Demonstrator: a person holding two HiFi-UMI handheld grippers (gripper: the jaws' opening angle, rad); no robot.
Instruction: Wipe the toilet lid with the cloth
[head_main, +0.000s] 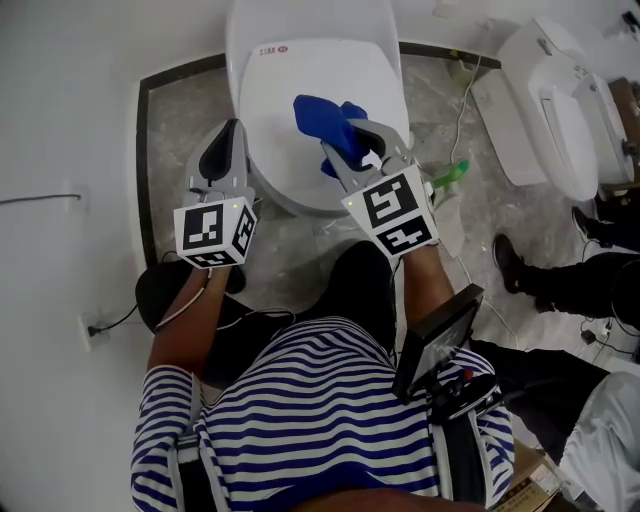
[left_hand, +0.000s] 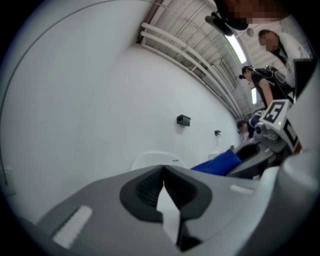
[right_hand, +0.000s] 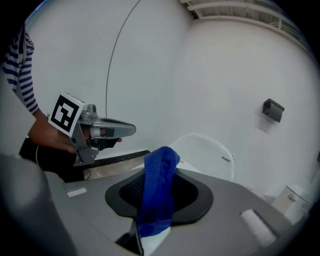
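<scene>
Room for moving is not equal on the two sides of the toilet lid (head_main: 320, 70). Beyond the fingertips of the left gripper (head_main: 234, 130) there is only a narrow strip of marble floor (head_main: 180, 110), closed by a dark border and then the white wall. Beside the right gripper (head_main: 352, 140) the floor is wider, but a green bottle (head_main: 450, 178) stands close to its outer side, and a second toilet (head_main: 555, 100) is further off. The rounded front rim of the lid lies just under both pairs of fingers. The left fingers are pressed together at the tips with nothing between them, and they reach to the lid's left edge. The right fingers pinch the blue cloth (head_main: 335, 125). Its folded end stands out past the fingertips, over the middle of the lid. Whether the cloth touches the lid I cannot tell. The two grippers are side by side and near each other, with the cloth between them.
</scene>
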